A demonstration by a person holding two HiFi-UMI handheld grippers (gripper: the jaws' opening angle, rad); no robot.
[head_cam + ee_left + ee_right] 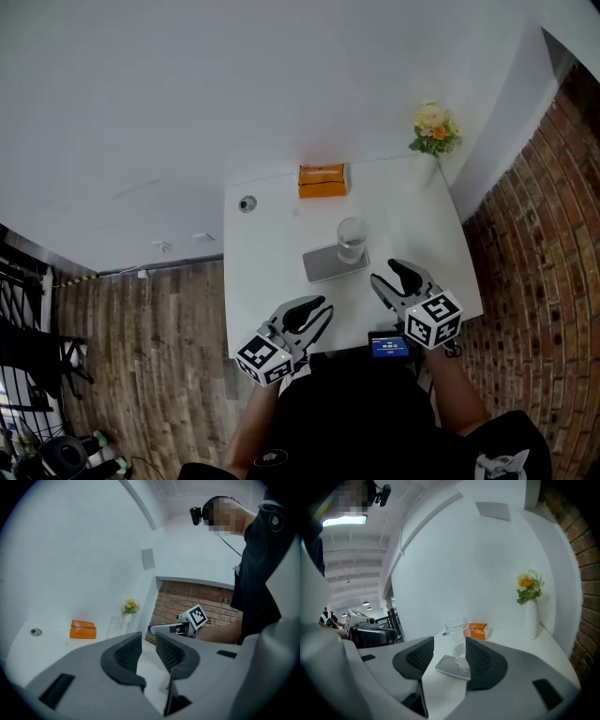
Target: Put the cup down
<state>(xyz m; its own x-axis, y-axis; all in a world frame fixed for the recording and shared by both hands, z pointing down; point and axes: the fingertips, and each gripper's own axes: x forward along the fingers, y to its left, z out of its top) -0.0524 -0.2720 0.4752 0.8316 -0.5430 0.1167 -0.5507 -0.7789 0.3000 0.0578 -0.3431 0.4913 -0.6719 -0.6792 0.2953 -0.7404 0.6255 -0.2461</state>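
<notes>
Head view takes in everything, left to right. At lower left the left gripper hangs over the near edge of the table. Its own view shows its jaws a narrow gap apart with nothing between them. Above it, at the table's far left corner, sits one small round knob. At upper centre lies one orange box. Below that, one grey tray carries the one clear cup, which stands upright on the tray's right end and is touched by neither gripper. At lower right the right gripper is near the cup but apart from it. Its jaws are partly open and hold nothing, and in its own view the cup merely shows beyond them. One small screen sits at the near edge, and one vase of flowers at upper right. So there are two grippers and one of everything else. By my judgement the putting down is done. The next move calls only for taking the right gripper away without catching the cup or tray.
</notes>
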